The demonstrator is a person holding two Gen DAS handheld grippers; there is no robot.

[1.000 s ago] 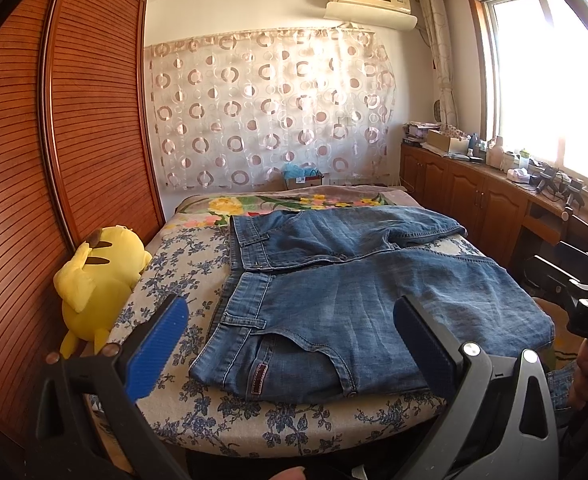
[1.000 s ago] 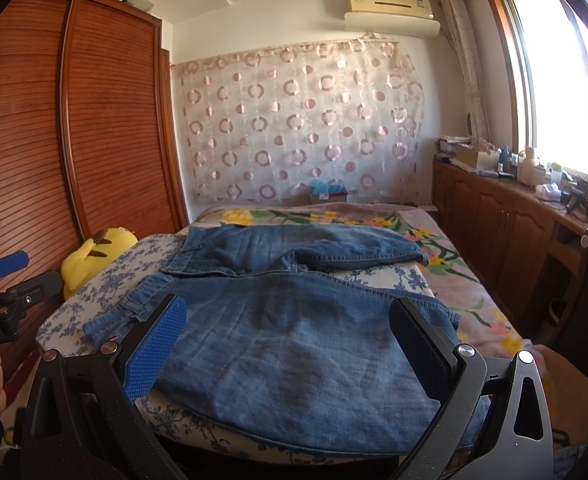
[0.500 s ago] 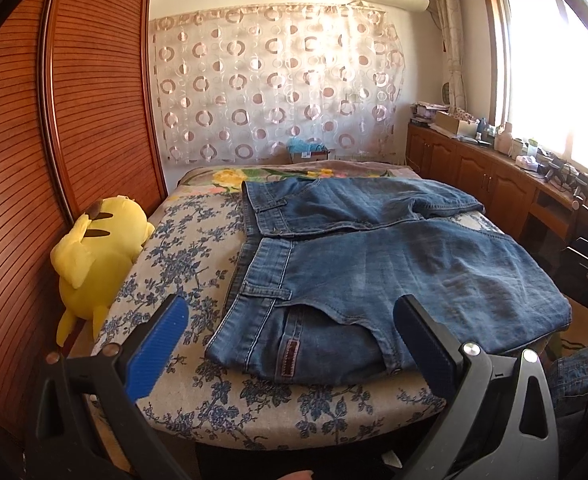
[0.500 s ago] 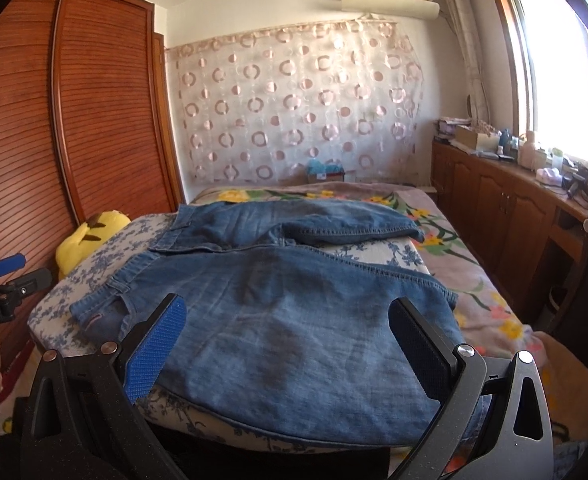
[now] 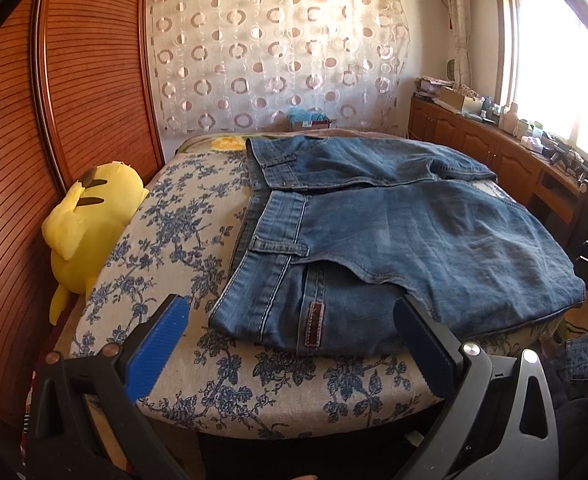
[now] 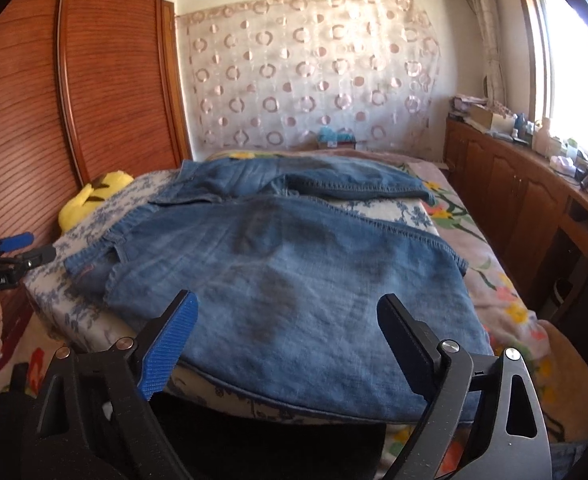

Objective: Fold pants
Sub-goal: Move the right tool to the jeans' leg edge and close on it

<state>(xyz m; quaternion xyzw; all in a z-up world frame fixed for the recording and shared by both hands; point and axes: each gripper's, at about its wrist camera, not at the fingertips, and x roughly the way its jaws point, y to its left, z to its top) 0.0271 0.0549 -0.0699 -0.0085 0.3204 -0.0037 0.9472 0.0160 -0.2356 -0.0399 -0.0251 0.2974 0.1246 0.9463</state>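
Note:
Blue jeans lie on the bed with one part folded over the near half; the waistband and a brown label face the near left corner. My left gripper is open and empty, just short of the waistband corner. In the right wrist view the jeans spread across the bed's near edge. My right gripper is open and empty, low over the folded leg fabric at the bed's edge.
The bed has a blue floral sheet. A yellow plush toy sits at its left edge against the wooden wardrobe. Wooden cabinets with clutter run along the right wall under the window. The other gripper shows at the left.
Both grippers have come closer to the bed and lower toward the jeans. The jeans have not moved. Both jaws stay open.

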